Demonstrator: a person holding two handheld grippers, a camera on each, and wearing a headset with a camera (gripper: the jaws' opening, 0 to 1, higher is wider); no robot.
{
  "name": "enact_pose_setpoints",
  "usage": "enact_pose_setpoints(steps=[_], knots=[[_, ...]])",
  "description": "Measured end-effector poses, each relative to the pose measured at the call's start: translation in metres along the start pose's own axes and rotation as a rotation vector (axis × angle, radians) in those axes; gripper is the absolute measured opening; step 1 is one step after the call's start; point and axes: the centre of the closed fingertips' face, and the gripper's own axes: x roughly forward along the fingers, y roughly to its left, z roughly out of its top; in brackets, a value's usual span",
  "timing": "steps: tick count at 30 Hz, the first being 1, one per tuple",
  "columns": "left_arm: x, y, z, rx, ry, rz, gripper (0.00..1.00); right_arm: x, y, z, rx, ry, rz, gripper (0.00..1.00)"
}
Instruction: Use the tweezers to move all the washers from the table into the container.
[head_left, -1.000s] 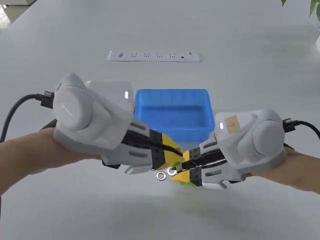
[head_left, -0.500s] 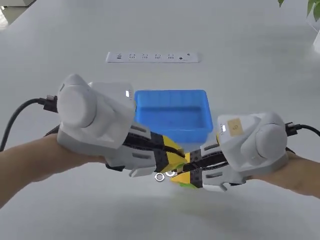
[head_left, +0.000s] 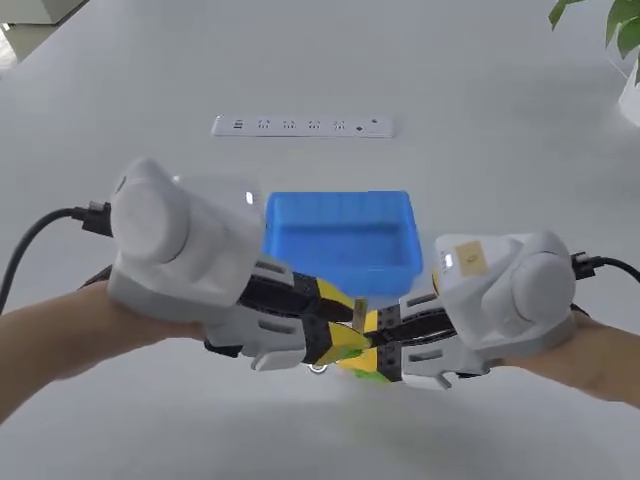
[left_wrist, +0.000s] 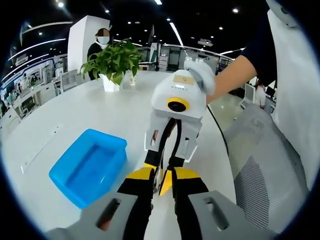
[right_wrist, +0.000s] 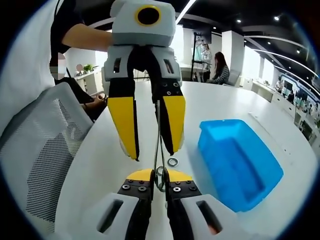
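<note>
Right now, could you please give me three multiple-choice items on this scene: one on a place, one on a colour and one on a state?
1. Where does the power strip lie relative to the container?
A. inside it
B. on the table, beyond it
C. on the floor

2. What colour is the container?
A. red
B. blue
C. green

3. How does the right gripper stand?
A. open and empty
B. shut on the tweezers
C. shut on a spoon

Answers:
1 B: the head view shows it past the container's far rim.
2 B: the container is blue in every view.
3 B: in the right gripper view, its jaws are shut on the tweezers.
</note>
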Motion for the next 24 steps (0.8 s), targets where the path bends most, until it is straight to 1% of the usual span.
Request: enact_pose_setpoints(steps=[3,5,6,11,14,15,17,19,21,22,24], knots=[[-0.008,0.0,0.002,-0.007,-0.01,0.008,0.21,-0.002,0.001,0.001,-0.001,0.005,-0.002,0.09],[-0.013,0.002,0.003,-0.005,-0.02,0.022,0.21,-0.005,0.001,0.002,-0.001,0.008,-0.003,0.09],[-0.017,0.003,0.003,-0.014,-0.026,0.032,0.22,-0.006,0.001,0.003,0.003,0.008,-0.003,0.09],[-0.029,0.005,0.001,-0.018,-0.034,0.057,0.23,-0.012,0.001,0.009,0.015,0.001,-0.004,0.09],[-0.037,0.006,0.0,-0.03,-0.042,0.076,0.25,-0.017,0.001,0.016,0.015,-0.004,-0.003,0.09],[-0.04,0.008,0.0,-0.039,-0.049,0.085,0.25,-0.019,0.001,0.018,0.017,-0.007,-0.002,0.09],[-0.047,0.013,0.003,-0.046,-0.08,0.121,0.25,-0.023,-0.001,0.023,0.006,-0.007,-0.01,0.09],[-0.052,0.016,0.002,-0.059,-0.089,0.136,0.25,-0.028,-0.006,0.028,-0.003,-0.006,-0.024,0.09],[-0.055,0.015,-0.001,-0.062,-0.086,0.138,0.25,-0.035,-0.011,0.035,0.007,-0.022,-0.035,0.09],[-0.056,0.015,-0.004,-0.062,-0.074,0.14,0.25,-0.037,-0.012,0.037,0.011,-0.027,-0.038,0.09],[-0.059,0.015,-0.009,-0.064,-0.066,0.146,0.25,-0.043,-0.016,0.041,0.018,-0.037,-0.045,0.09]])
